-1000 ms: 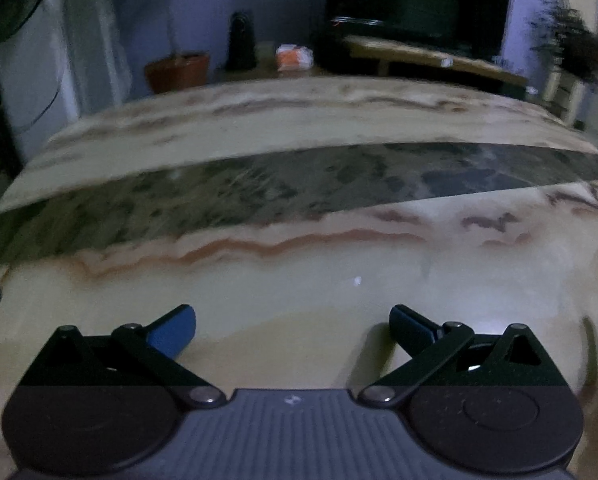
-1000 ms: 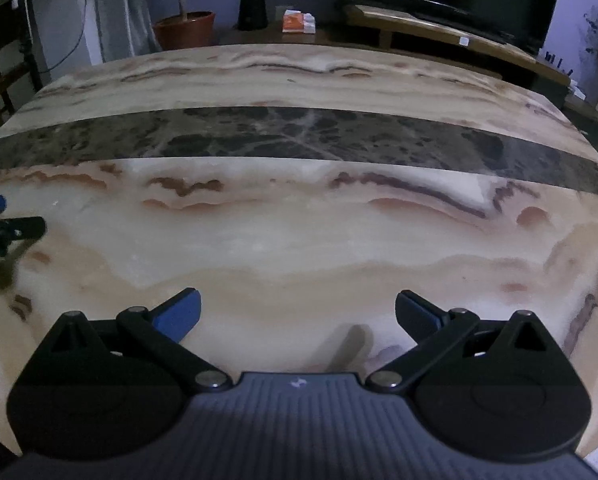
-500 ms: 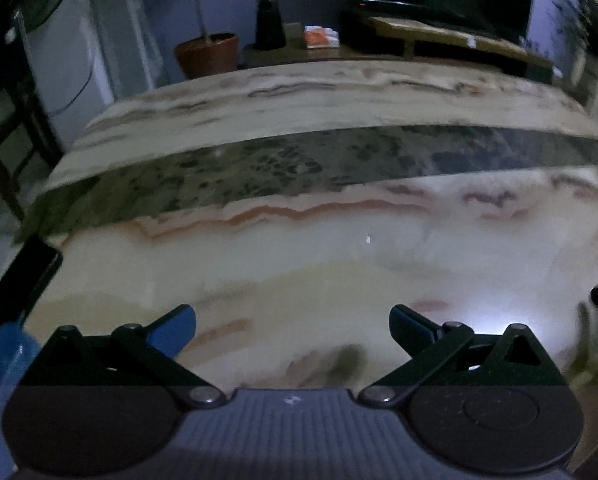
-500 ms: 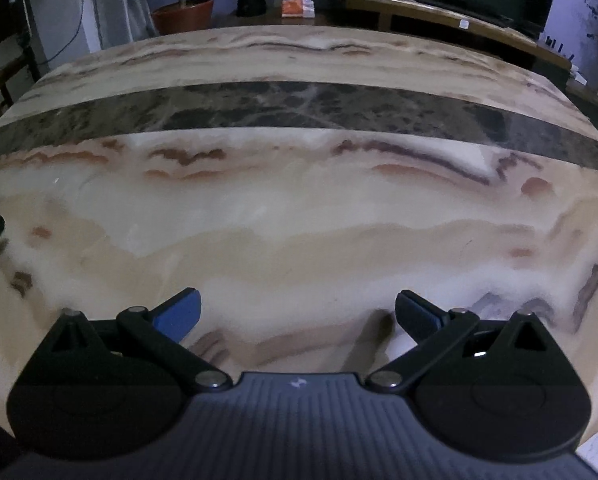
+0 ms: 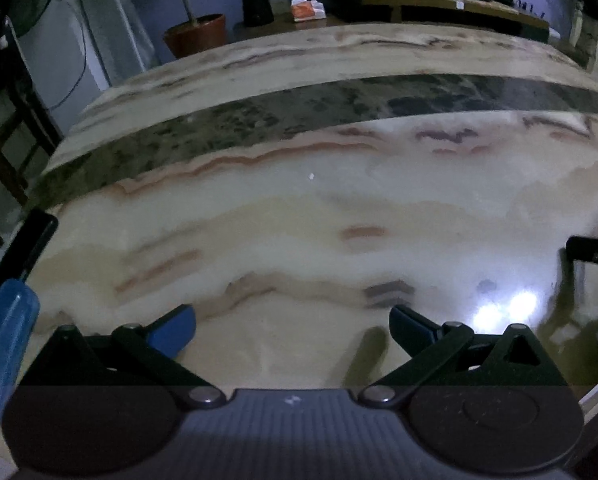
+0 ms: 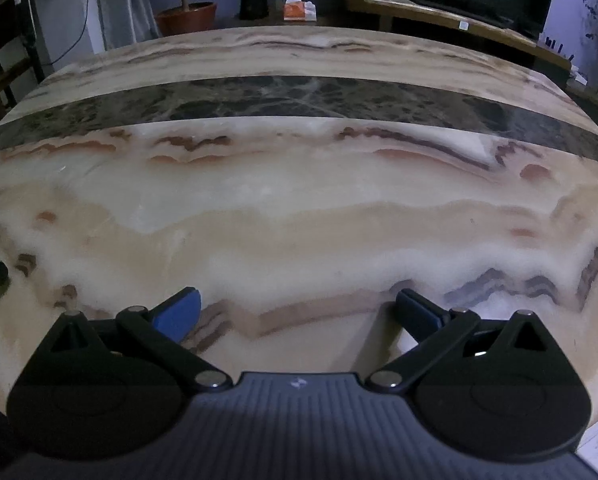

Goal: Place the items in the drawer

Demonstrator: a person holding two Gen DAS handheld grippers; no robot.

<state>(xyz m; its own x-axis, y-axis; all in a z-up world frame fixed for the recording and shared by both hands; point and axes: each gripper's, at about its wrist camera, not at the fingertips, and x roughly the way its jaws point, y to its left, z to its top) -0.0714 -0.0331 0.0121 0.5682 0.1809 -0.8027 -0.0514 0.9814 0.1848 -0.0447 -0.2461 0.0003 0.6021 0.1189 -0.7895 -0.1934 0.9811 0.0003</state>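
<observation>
Blue plastic, a translucent handle-like item, lay at the far left edge of the tabletop beside a dark slab. Your left gripper hung spread and empty over bare marble; your right gripper was likewise wide apart, holding nothing. No drawer showed. Reaching left without looking, you risked knocking that item off the edge.
</observation>
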